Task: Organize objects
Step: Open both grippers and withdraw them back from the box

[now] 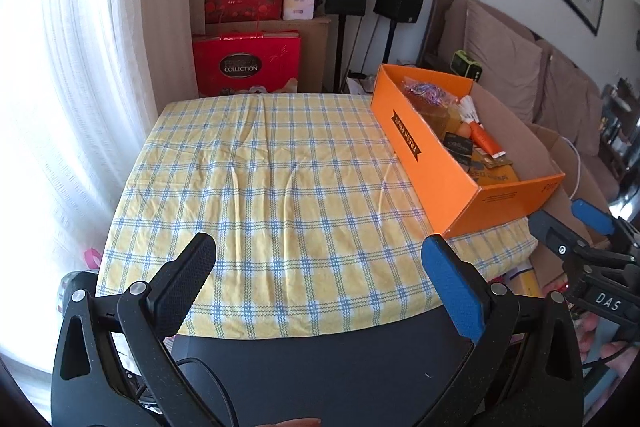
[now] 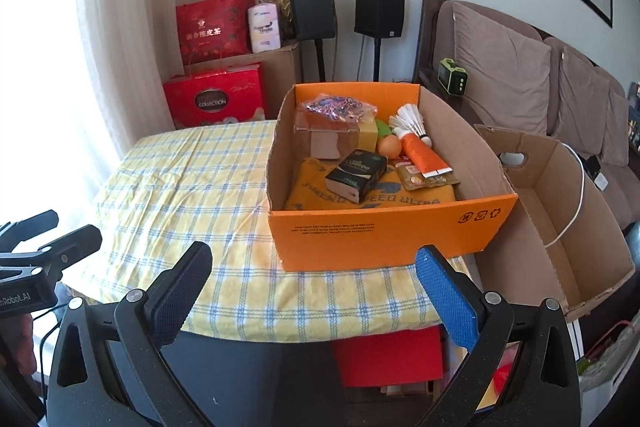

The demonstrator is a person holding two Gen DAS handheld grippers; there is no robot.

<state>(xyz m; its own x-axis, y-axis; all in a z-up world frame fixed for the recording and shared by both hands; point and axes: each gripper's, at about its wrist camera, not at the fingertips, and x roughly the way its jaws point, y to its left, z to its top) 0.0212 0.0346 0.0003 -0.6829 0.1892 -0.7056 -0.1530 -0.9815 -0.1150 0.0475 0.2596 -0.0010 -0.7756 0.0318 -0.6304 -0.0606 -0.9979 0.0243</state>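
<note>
So both grippers are hanging just off the near edge of the counter (image 1: pixel 280 187), the one with the yellow-and-blue checked cloth, and neither has anything in it. The left gripper (image 1: pixel 320 267) has its jaws spread wide over bare cloth, and the right gripper (image 2: pixel 314 275) is spread wide too, aimed pretty much at the short near wall of the orange box (image 2: pixel 384 231). That box sits on the counter's right side, long axis running from the near edge away toward the back wall, open top up. All the stuff is inside it: an orange tube (image 2: pixel 422 157) lying flat with its cap end pointing toward the box's far wall and its flat crimped end toward the near wall, a white shuttlecock (image 2: pixel 410 121) right at the tube's far end, a small orange ball (image 2: pixel 390 147) just left of the tube, a dark coffee box (image 2: pixel 356 175) lying at an angle in the middle, and a bag of colourful bits (image 2: pixel 334 107) in the far left corner. Just right of the orange box, off the counter, there's an open brown carton (image 2: pixel 560 227).
</note>
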